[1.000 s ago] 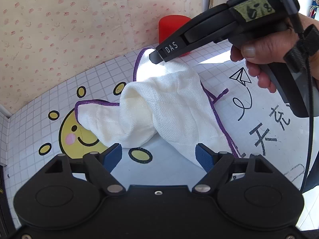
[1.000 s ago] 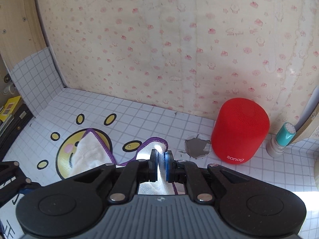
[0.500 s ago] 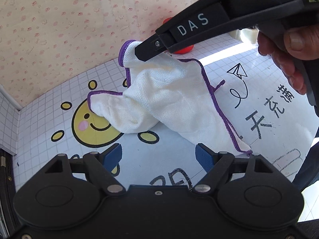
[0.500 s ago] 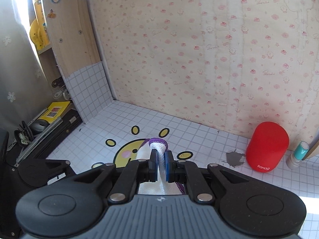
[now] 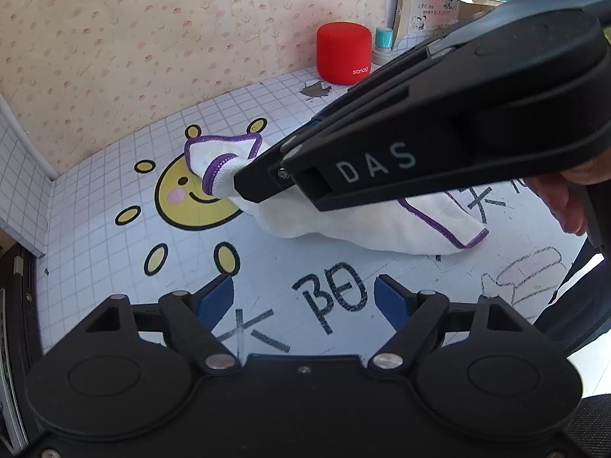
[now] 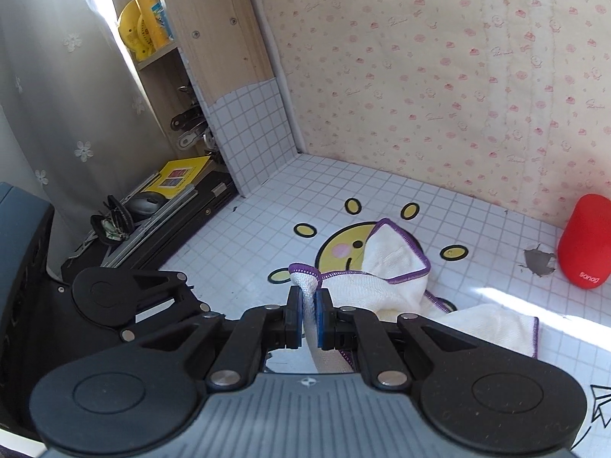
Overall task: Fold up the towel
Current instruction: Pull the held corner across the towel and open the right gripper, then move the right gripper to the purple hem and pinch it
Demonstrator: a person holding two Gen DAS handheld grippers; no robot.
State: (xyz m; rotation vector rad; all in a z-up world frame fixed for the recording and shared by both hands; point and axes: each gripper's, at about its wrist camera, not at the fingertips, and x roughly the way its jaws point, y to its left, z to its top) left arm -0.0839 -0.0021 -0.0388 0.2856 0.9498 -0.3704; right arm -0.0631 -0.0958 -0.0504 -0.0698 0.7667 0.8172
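Over the sun print, your right tool [image 6: 310, 315] pinches the towel [image 5: 366, 221] corner; the cloth trails right along the counter [image 5: 95, 236]. Left tool [image 5: 303, 297] gapes empty, nearer you.

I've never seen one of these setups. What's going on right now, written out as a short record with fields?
scene: tabletop covered in white grid paper with a yellow smiling sun drawing, floral wallpaper behind
towel: white towel with purple trim, bunched, partly resting on the table
right gripper: shut on one purple-edged corner of the towel, raised over the sun drawing
left gripper: open, holding nothing, near side of the table
other items: red speaker by the back wall, small teal-capped bottle beside it
fold: not finished
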